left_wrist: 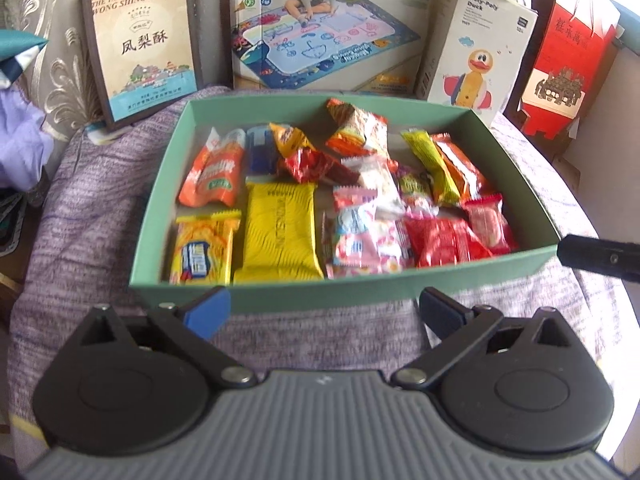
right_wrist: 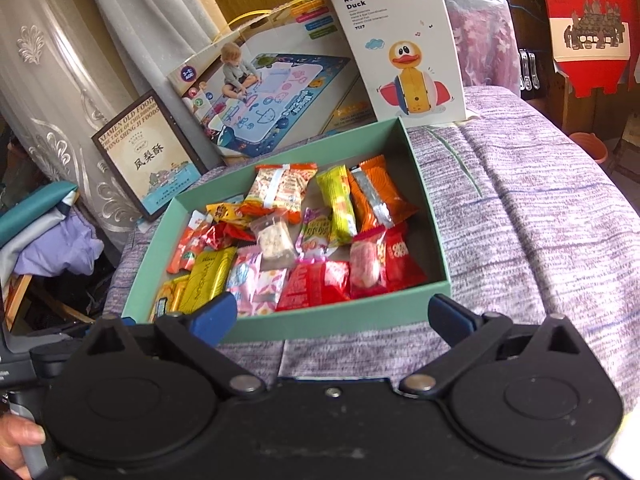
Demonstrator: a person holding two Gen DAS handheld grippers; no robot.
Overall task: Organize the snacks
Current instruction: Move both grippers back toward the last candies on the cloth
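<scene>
Snack-filled green box (left_wrist: 384, 294) lies just beyond empty, wide-spread left claw (left_wrist: 324, 312).

Green tray (left_wrist: 516, 144) open above, cartons (left_wrist: 324, 32) walling far side

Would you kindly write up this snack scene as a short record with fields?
surface: purple knitted cloth
container: shallow green cardboard box, open, no lid on it
contents: many wrapped snacks, loosely piled in one layer
largest item: flat yellow foil packet, near the front wall, left of centre
right side of box: red foil packets
behind box: white Roly-Poly Duck carton, upright
left gripper: open, empty, in front of the box
right gripper: open, empty, at the box's front wall
</scene>
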